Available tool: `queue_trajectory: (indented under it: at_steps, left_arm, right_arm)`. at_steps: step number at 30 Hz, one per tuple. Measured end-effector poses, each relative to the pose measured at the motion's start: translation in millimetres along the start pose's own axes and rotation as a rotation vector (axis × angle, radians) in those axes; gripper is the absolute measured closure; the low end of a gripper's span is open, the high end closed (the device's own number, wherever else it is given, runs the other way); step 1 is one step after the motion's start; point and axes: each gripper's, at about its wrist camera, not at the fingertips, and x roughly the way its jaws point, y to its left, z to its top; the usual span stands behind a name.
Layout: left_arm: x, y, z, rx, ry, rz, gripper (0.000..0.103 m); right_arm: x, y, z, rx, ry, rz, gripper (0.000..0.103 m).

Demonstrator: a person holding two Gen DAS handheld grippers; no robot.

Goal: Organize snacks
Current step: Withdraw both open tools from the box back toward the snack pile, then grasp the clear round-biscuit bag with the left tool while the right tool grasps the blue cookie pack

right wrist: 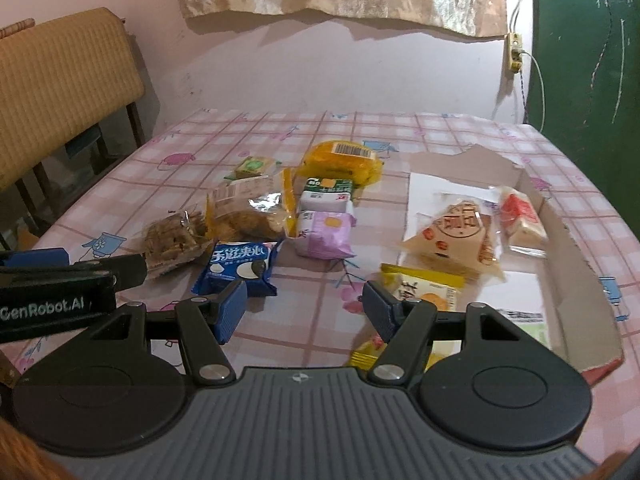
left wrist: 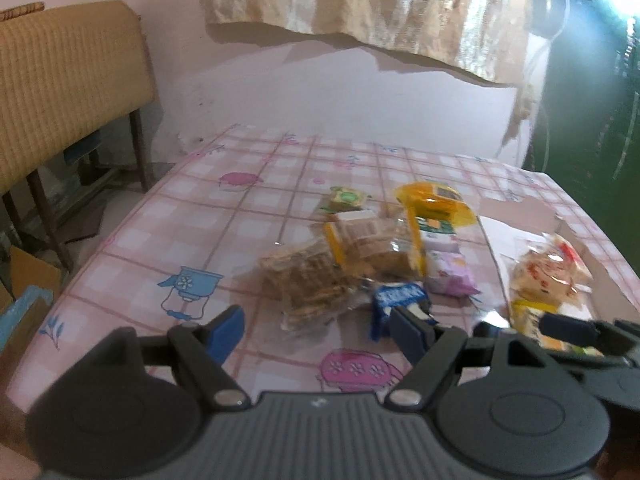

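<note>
Snack packs lie in a loose heap on the pink checked tablecloth. Among them are a blue sandwich-cookie pack, a clear pack of brown biscuits, a yellow-edged biscuit pack, a purple pack and a yellow bag. My right gripper is open over bare cloth just in front of the heap, with the blue pack beside its left finger. My left gripper is open too, with the clear biscuit pack just ahead and the blue pack by its right finger.
A flattened cardboard box on the right of the table holds a triangular pack, a red-and-white pack and a yellow pack. A woven chair back stands left of the table. The wall lies behind.
</note>
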Motion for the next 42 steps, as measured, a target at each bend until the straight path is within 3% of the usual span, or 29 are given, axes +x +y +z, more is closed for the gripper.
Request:
queue_trajectory:
  at_steps: [3, 7, 15, 17, 18, 19, 29, 32, 36, 39, 42]
  left_arm:
    - [15.9, 4.2, 6.7, -0.018, 0.000, 0.027, 0.009]
    - [46.3, 7.1, 18.9, -0.057, 0.028, 0.054, 0.001]
    - [102.1, 6.9, 28.0, -0.075, 0.110, 0.099, 0.002]
    - [108.5, 10.9, 26.0, -0.070, 0.121, 0.067, 0.016]
    - [108.6, 12.5, 25.0, -0.066, 0.129, 0.056, 0.035]
    - [109.5, 15.0, 23.2, -0.057, 0.142, 0.041, 0.048]
    - [80.4, 37.8, 1.0, 0.074, 0.111, 0.023, 0.052]
    - [85.4, 39.6, 2.2, 0.092, 0.111, 0.040, 0.041]
    - [92.6, 43.6, 2.2, 0.086, 0.101, 0.051, 0.038]
    - [89.2, 43.4, 1.8, 0.094, 0.090, 0.040, 0.051]
    - [84.8, 45.0, 0.4, 0.110, 0.087, 0.061, 0.052]
  right_arm:
    - [2.3, 0.3, 0.0, 0.006, 0.000, 0.006, 0.014]
    - [4.2, -1.5, -0.9, 0.007, 0.010, 0.011, 0.013]
    - [19.7, 1.2, -0.9, -0.006, 0.039, 0.025, 0.005]
    - [23.3, 4.3, -0.6, -0.011, 0.047, 0.031, 0.003]
    - [25.6, 5.7, -0.2, -0.015, 0.052, 0.034, 0.000]
    - [28.6, 7.6, -0.1, -0.021, 0.056, 0.038, 0.000]
    - [63.1, 29.3, 8.3, -0.061, 0.104, 0.064, 0.000]
    - [76.0, 39.0, 11.9, -0.074, 0.118, 0.067, 0.000]
    - [90.7, 44.9, 15.2, -0.090, 0.146, 0.068, 0.000]
    - [88.9, 42.3, 17.7, -0.070, 0.143, 0.083, 0.000]
    - [81.4, 37.6, 18.7, -0.033, 0.134, 0.102, 0.000]
